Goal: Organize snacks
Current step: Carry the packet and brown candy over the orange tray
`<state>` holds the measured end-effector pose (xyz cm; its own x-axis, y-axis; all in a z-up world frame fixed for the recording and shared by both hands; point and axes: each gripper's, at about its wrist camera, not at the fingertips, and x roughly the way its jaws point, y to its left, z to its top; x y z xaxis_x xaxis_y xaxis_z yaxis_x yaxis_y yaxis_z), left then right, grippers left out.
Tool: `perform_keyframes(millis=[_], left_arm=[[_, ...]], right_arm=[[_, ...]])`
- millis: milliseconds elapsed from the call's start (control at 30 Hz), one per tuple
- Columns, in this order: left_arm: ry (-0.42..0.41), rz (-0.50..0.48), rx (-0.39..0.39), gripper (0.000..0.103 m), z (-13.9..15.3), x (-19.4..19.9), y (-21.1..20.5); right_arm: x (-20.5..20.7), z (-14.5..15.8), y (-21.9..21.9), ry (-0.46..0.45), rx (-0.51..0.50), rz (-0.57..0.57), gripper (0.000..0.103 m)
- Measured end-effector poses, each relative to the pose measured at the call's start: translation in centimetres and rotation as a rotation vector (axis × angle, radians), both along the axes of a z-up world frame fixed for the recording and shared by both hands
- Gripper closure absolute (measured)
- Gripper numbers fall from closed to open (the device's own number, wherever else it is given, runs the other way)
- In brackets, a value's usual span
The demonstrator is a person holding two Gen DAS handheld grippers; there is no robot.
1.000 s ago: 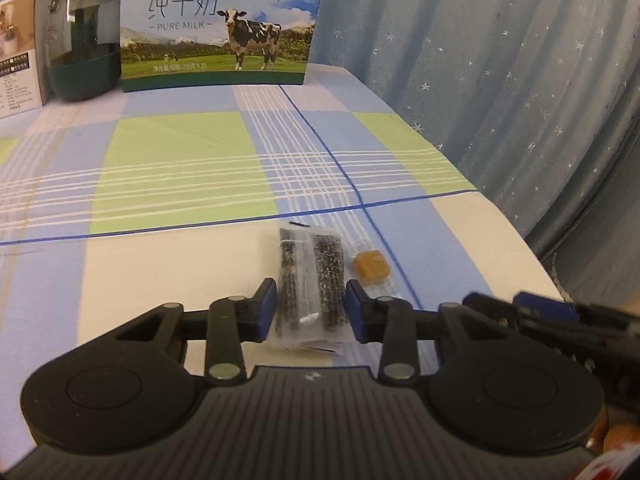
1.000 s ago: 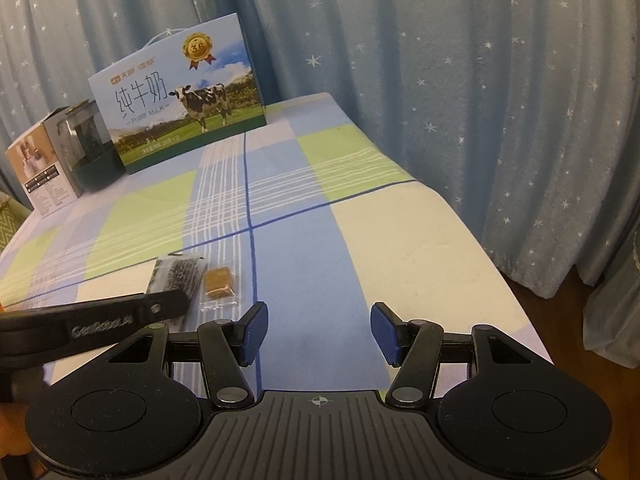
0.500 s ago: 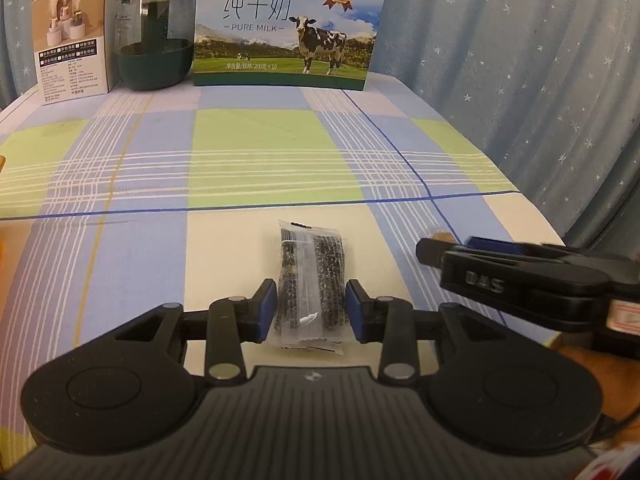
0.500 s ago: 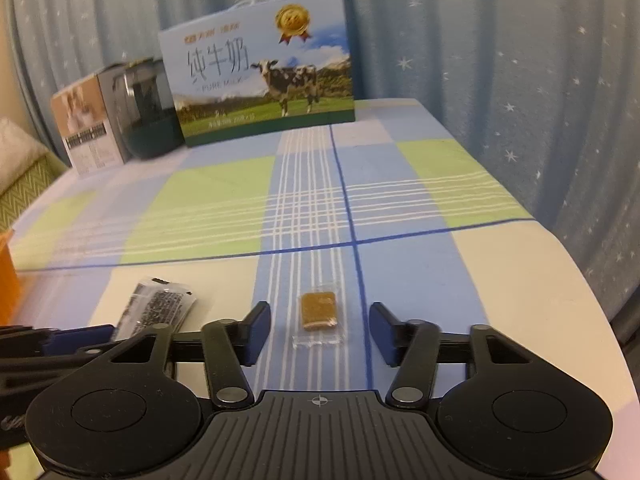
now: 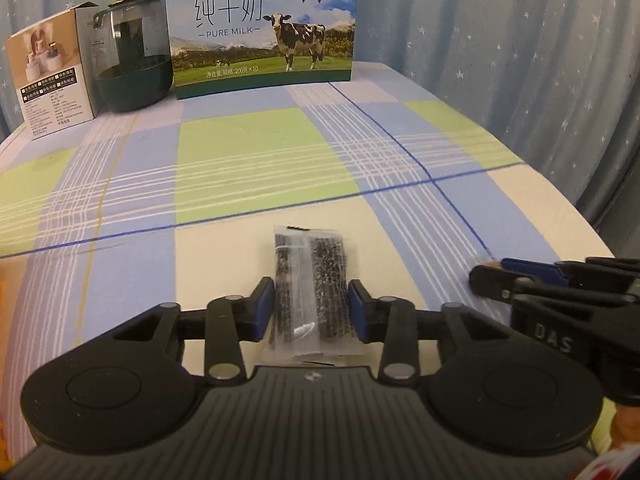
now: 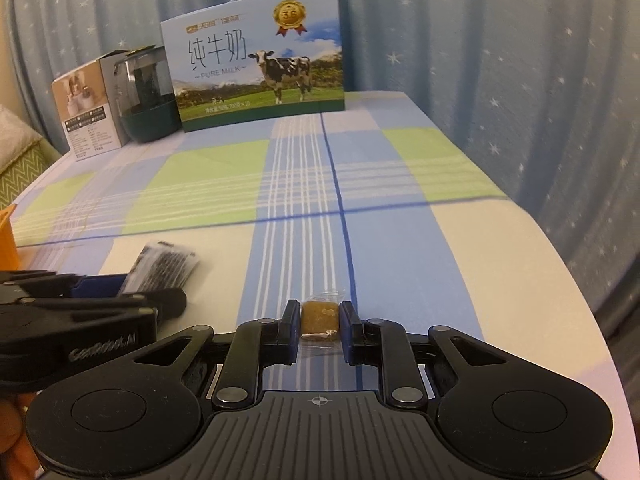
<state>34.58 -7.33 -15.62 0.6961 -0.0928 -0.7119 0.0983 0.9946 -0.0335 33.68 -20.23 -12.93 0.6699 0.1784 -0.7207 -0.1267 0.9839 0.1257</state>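
Note:
A clear packet of dark sesame bars (image 5: 310, 288) sits between the fingers of my left gripper (image 5: 311, 310), which is shut on it just above the checked tablecloth. The packet also shows in the right wrist view (image 6: 164, 266). My right gripper (image 6: 320, 326) is shut on a small brown candy in a clear wrapper (image 6: 319, 317) low over the cloth. In the left wrist view the right gripper (image 5: 484, 276) reaches in from the right and hides the candy.
A milk carton box (image 5: 262, 26), a dark green jar (image 5: 132, 60) and a white product box (image 5: 52, 76) stand along the table's far edge. An orange container's corner (image 6: 8, 236) shows at the left. Starred blue curtains hang behind and to the right.
My right gripper swung left over the brown candy and closed its fingers on it. My left gripper kept its hold on the sesame bar packet and turned to face the far boxes.

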Motion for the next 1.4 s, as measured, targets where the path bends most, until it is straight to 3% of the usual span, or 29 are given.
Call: perform_keyframes(millis=[400, 900, 1100, 1400], left_arm=[[0.04, 0.032, -0.076, 0.07, 2.4, -7.2, 1.5], [-0.06, 0.124, -0.123, 0.07, 11.9, -17.4, 6.3], [-0.085, 0.174, -0.103, 0.07, 14.2, -21.7, 9.1], [-0.1, 0.249, -0.096, 0.07, 15.5, -25.5, 12.7]], right_arm=[[-4.5, 3.8, 0.3, 0.022, 0.031, -0.006, 0.082], [-12.5, 13.6, 5.5, -0.077, 0.083, 0.08, 0.082], [-15.6, 15.1, 8.8, -0.082, 0.12, 0.141, 0.082], [-18.6, 15.8, 12.6, -0.082, 0.133, 0.215, 0.082]])
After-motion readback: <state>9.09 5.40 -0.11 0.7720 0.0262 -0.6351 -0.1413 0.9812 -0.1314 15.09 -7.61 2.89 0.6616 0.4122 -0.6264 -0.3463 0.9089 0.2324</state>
